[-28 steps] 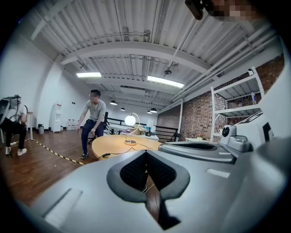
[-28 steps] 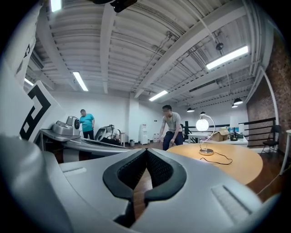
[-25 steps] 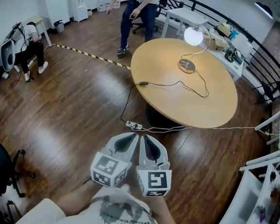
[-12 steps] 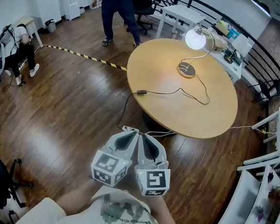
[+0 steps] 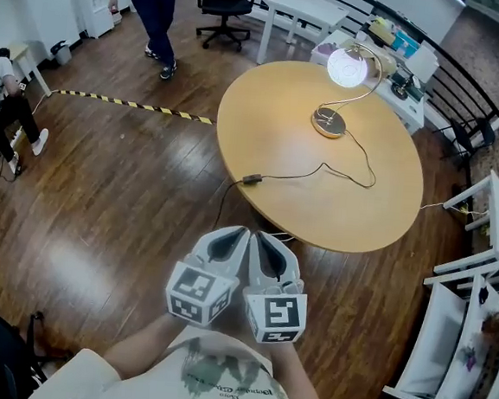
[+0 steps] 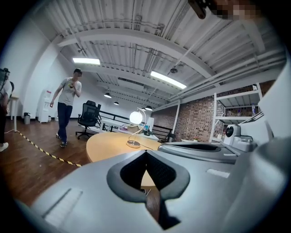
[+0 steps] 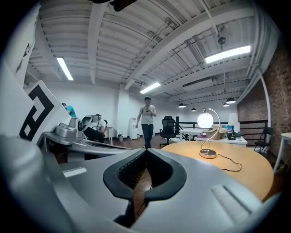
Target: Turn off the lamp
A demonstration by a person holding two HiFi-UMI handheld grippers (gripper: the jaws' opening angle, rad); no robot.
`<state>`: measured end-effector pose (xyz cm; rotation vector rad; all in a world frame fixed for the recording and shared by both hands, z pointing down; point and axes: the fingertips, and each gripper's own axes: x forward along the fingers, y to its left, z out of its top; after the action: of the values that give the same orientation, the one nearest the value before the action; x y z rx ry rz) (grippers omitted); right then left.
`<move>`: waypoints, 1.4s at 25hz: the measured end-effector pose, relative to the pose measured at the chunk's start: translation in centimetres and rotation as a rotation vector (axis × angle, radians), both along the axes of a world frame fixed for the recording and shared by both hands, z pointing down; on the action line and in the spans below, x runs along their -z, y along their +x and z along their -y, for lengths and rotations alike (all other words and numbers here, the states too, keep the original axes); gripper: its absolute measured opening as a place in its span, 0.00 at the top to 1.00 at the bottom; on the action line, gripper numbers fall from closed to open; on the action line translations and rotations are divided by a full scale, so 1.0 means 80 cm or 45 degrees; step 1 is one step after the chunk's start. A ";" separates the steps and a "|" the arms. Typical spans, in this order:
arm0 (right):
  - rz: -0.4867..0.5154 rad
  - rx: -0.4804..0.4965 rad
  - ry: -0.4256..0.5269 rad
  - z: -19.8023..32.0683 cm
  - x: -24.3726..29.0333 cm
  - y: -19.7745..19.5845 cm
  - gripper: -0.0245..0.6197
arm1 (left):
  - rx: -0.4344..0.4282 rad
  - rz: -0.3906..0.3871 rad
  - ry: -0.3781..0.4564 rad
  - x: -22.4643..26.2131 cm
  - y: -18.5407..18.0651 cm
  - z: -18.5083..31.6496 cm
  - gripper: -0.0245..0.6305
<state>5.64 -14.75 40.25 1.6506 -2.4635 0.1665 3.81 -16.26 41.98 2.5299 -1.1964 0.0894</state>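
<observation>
The lit lamp stands on the far side of the round wooden table, its cord trailing across the top toward the near edge. Well apart from it, the left tongs and right tongs are held side by side close to the person's chest, above the wooden floor. Both are clenched, with nothing between them.
</observation>
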 end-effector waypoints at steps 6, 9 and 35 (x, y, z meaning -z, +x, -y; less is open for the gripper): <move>-0.013 -0.077 -0.017 0.060 -0.007 -0.025 0.96 | -0.051 -0.010 -0.005 -0.009 -0.032 0.063 0.96; -0.010 -0.109 -0.025 0.081 -0.011 -0.034 0.96 | -0.074 -0.012 -0.005 -0.015 -0.045 0.083 0.96; -0.049 -0.084 -0.155 0.235 -0.089 -0.011 0.96 | -0.081 0.049 -0.076 -0.080 -0.024 0.221 0.96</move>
<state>4.78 -33.56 47.36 1.6685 -2.3236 0.2846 1.92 -33.96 48.34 2.5249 -1.1106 0.1868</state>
